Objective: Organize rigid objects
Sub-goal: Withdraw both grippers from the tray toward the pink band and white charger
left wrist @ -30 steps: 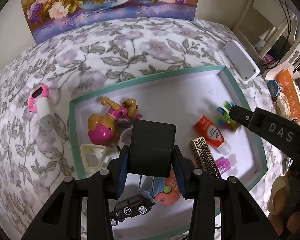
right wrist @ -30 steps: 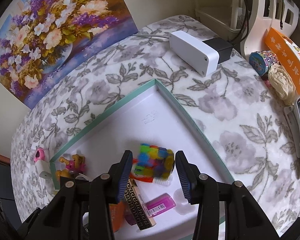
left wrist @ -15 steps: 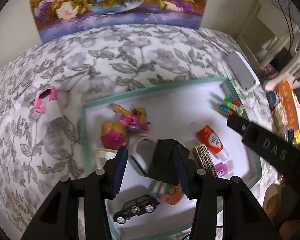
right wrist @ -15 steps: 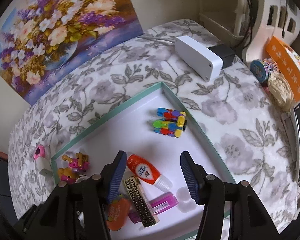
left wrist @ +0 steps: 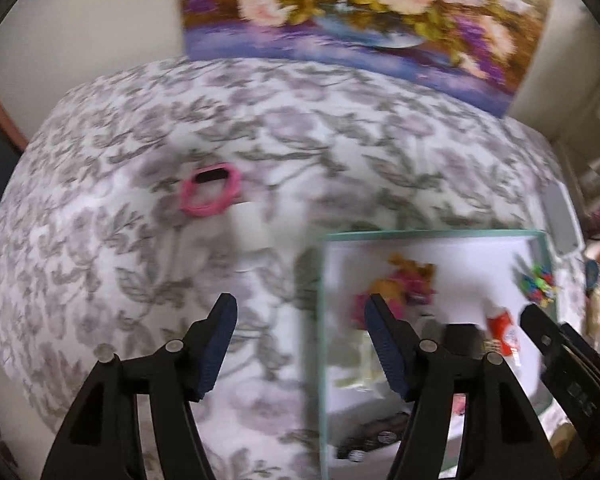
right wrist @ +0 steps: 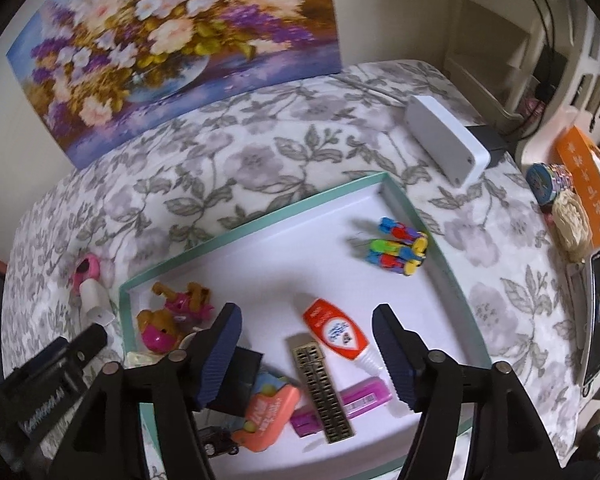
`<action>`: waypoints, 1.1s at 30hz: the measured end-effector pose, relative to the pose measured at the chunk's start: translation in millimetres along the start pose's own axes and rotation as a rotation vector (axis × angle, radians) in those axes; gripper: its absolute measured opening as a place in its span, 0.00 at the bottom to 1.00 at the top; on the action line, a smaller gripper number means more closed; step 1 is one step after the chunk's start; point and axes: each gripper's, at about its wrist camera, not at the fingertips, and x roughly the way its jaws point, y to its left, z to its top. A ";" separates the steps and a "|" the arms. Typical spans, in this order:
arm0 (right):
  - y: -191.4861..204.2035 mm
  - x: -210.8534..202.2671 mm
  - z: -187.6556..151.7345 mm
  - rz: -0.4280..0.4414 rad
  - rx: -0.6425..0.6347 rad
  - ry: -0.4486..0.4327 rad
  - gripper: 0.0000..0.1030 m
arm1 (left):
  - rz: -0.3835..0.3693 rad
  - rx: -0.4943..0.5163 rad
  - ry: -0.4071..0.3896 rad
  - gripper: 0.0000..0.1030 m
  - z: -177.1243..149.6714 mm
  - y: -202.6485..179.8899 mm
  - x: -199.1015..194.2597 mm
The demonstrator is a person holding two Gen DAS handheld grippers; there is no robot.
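A white tray with a teal rim (right wrist: 260,216) lies on the floral cloth and holds several small items: a colourful block toy (right wrist: 400,246), an orange glue bottle (right wrist: 336,330), a gold patterned bar (right wrist: 322,390), a pink dog toy (right wrist: 172,312) and a black box (right wrist: 240,376). A pink-and-white toy (left wrist: 220,200) lies on the cloth outside the tray, left of it (right wrist: 90,284). My left gripper (left wrist: 302,344) is open and empty, above the cloth at the tray's left rim (left wrist: 322,320). My right gripper (right wrist: 308,354) is open and empty above the tray's near half.
A flower painting (right wrist: 172,40) leans on the back wall. A white device (right wrist: 446,144) lies on the cloth beyond the tray's far corner. An orange box (right wrist: 588,184), a small tin (right wrist: 546,182) and a phone (right wrist: 598,312) lie at the right.
My left gripper let go of the black box in the tray, opened and swung left toward the pink-and-white toy. My right gripper released the block toy in the tray's far corner and drew back.
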 end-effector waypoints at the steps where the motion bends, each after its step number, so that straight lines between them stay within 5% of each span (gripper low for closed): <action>1: 4.0 -0.2 -0.7 0.002 -0.007 0.001 0.79 | 0.010 -0.016 0.008 0.70 1.2 7.0 2.3; 3: 11.8 -0.7 -1.9 0.010 -0.020 0.001 0.81 | 0.014 -0.036 0.013 0.78 2.7 14.6 4.4; 9: 38.4 1.6 -9.0 0.021 -0.088 0.016 0.82 | 0.025 -0.061 0.008 0.82 3.9 32.6 3.2; 13: 50.7 0.4 -12.9 0.043 -0.101 0.020 0.98 | 0.051 -0.083 -0.008 0.85 5.7 48.3 0.4; 17: 63.6 -5.5 -15.6 0.056 -0.129 0.008 0.99 | 0.085 -0.099 -0.029 0.96 7.0 62.4 -3.2; 33: 107.9 -12.6 -23.2 0.070 -0.171 -0.018 1.00 | 0.032 -0.165 -0.108 0.96 18.0 115.6 -19.8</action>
